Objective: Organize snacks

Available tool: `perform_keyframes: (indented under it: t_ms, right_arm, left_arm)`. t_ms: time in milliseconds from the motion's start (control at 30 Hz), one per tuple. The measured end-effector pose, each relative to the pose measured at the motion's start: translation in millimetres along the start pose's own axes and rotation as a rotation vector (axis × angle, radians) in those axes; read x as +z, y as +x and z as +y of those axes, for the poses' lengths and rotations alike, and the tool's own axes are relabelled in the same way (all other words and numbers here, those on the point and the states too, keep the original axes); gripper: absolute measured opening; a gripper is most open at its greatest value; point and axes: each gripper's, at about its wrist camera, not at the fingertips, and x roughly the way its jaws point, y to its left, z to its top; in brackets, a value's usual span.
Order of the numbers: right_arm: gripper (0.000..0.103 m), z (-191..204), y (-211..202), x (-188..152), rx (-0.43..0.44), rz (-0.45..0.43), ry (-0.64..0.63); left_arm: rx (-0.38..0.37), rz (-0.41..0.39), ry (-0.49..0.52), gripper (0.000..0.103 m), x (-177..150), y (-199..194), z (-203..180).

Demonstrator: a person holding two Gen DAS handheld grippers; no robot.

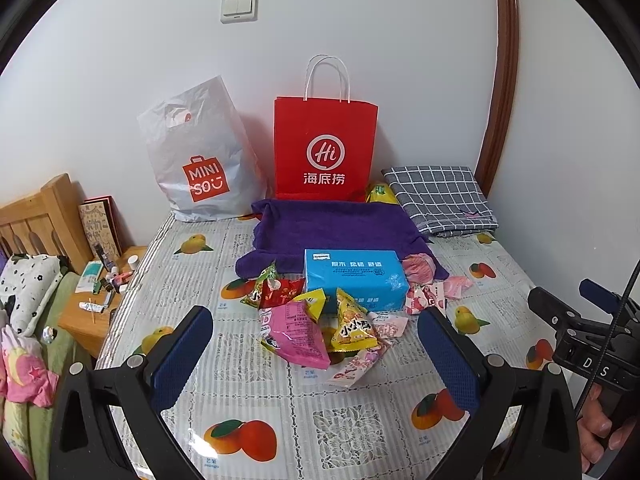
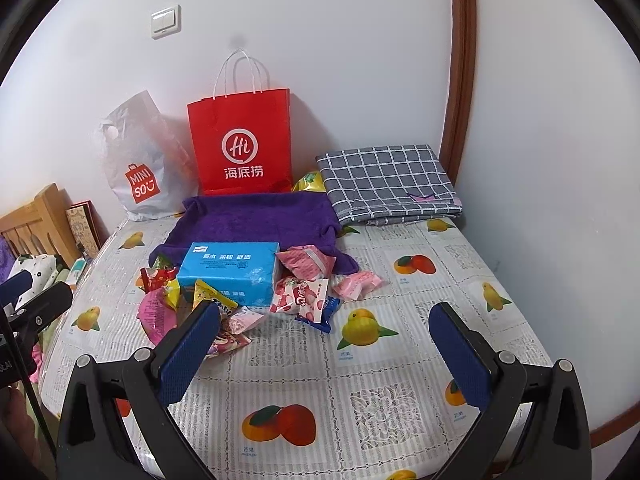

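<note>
Fruit-print table (image 1: 248,392) by white wall | left gripper (image 1: 316,344) spread, empty; right gripper (image 2: 324,344) likewise | snacks (image 1: 304,332) heaped just ahead of left fingers, beside blue tissue box (image 1: 356,276) | step: pre-grasp, probably | next: close on pink packet (image 1: 296,340)

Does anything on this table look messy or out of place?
Yes. The snack packets lie in a loose heap around the blue box, some overlapping. The purple towel behind is rumpled. Nothing looks spilled or torn.
</note>
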Motion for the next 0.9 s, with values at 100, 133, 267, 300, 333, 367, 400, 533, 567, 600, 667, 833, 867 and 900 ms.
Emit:
perform_keyframes:
  t_ms: [100, 133, 267, 300, 333, 367, 400, 533, 567, 600, 667, 833, 867, 900]
  right_arm:
    - [0.103, -0.3, -0.7, -0.2, -0.001, 0.0, 0.0]
    - [0.103, -0.2, -0.7, -0.1, -0.001, 0.0, 0.0]
    - [0.103, -0.4, -1.0, -0.7, -0.004, 0.001, -0.001]
    - [0.103, -0.9, -1.0, -1.1, -0.004, 0.001, 0.0]
    - [0.102, -0.8, -1.0, -1.2, -0.003, 0.002, 0.0]
    - [0.103, -1.1, -1.0, -1.5, -0.003, 0.003, 0.001]
    - [0.103, -1.3, -1.3, -2.1, -0.003, 0.003, 0.002]
    - [0.103, -1.5, -1.6, -2.3, -0.004, 0.003, 0.003]
    - [0.103, -1.6, -1.6, -2.4, -0.003, 0.003, 0.003]
    - [0.103, -1.6, -1.5, -2.3, -0.001, 0.002, 0.002]
    - [0.103, -1.5, -1.6, -2.3, -0.001, 0.003, 0.0]
    - [0.103, -1.8, -2.7, -2.5, -0.002, 0.0, -0.002]
    - [0.103, -2.0, -3.0, -2.5, -0.002, -0.001, -0.001]
    - [0.103, -1.8, -3.3, -2.4, -0.001, -0.002, 0.0]
  left_arm:
    - [0.0, -0.001, 0.001, 0.103, -0.4, 0.1, -0.7]
    - [0.001, 0.0, 0.001, 0.103, -0.3, 0.1, -1.0]
    - [0.001, -0.001, 0.001, 0.103, -1.2, -0.1, -0.3]
    - [0.001, -0.002, 0.001, 0.103, -1.1, -0.2, -0.3]
    - [0.001, -0.002, 0.0, 0.103, -1.0, -0.2, -0.4]
    - [0.001, -0.002, 0.0, 0.103, -1.5, -0.2, -0.2]
    - [0.0, -0.002, 0.001, 0.103, -1.4, -0.3, -0.4]
    - [0.004, -0.004, 0.002, 0.103, -1.4, -0.3, -0.6]
    - [0.005, -0.005, 0.003, 0.103, -1.6, -1.1, -1.0]
    - [0.005, -0.006, 0.004, 0.103, -1.1, -1.3, -1.4]
    - [0.003, -0.005, 0.004, 0.103, -1.0, -2.1, -2.3]
    - [0.003, -0.006, 0.006, 0.103, -1.5, -3.3, -3.6]
    - [0.002, -0.006, 0.006, 0.103, -1.6, -3.3, -3.6]
    - [0.002, -0.006, 0.006, 0.103, -1.4, -3.4, -3.8]
